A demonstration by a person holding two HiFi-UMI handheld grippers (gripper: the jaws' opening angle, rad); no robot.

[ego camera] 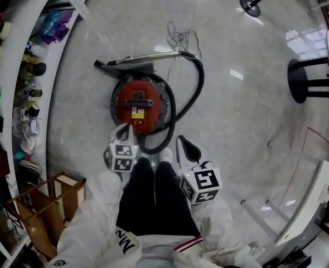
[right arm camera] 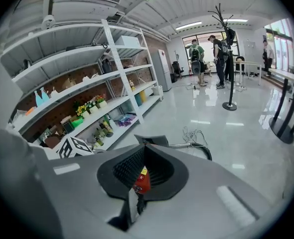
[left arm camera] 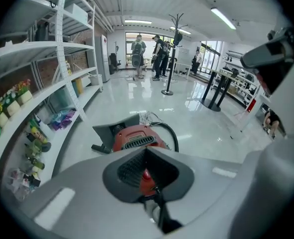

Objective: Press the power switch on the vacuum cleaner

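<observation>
Poised at the vacuum, switch not yet pressed

Nearest me, my left gripper [ego camera: 121, 134] and right gripper [ego camera: 185, 146] both have jaws pressed together, empty. Just beyond the left tip the red vacuum cleaner [ego camera: 138, 102] sits on the floor, its hose [ego camera: 198, 88] looping behind. I judge the whole press remains.

The floor [ego camera: 237, 127] right of the vacuum cleaner [ego camera: 138, 102] lies open as far as the stool bases [ego camera: 299, 81]. The black hose [ego camera: 200, 82] loops round its right and near sides, and the wand [ego camera: 148, 57] crosses its far side; the red top is uncovered from above. Shelving [ego camera: 17, 43] and a wooden crate [ego camera: 42, 205] close off the left.
</observation>
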